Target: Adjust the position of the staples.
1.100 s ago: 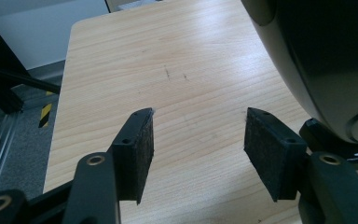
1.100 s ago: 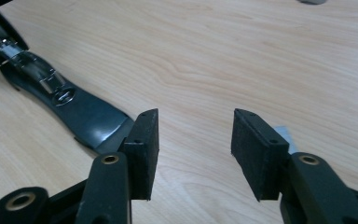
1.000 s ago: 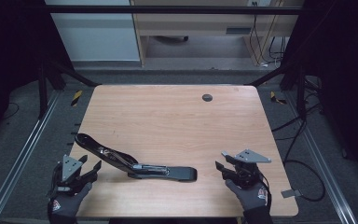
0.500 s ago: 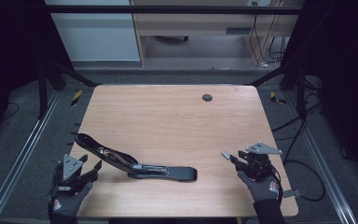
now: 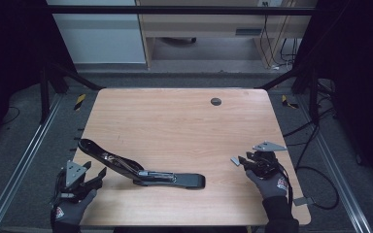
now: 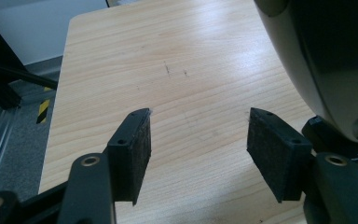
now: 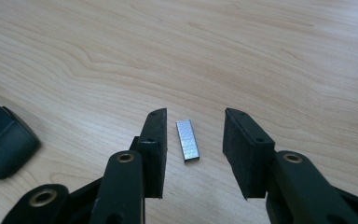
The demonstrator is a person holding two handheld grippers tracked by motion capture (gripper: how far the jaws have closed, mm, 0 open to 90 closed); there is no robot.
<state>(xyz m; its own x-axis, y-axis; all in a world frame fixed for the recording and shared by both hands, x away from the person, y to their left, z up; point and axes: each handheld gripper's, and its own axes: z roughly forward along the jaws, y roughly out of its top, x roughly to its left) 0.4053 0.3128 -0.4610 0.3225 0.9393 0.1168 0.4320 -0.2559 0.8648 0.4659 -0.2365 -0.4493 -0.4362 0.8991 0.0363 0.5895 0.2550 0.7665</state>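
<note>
Wood-grain table (image 5: 175,121), light, rounded corners, small dark round plug (image 5: 215,101) near far edge. Black stapler (image 5: 141,170) hinged open, lies toward near edge; base flat, upper arm raised & angled off to its left. Staple strip (image 7: 187,139), small grey metal bar, flat on table right of stapler, well apart from it. R gripper (image 7: 193,149) right of stapler, jaws apart, just been closing; strip lies between pads, not touching either. L gripper (image 6: 198,154) just left of stapler's raised arm, jaws spread, just been opening, bare wood between. Beyond table: grey floor (image 5: 29,136), metal rails, cables (image 5: 315,145) far right of stapler, pale cabinet at back. Room dim.
</note>
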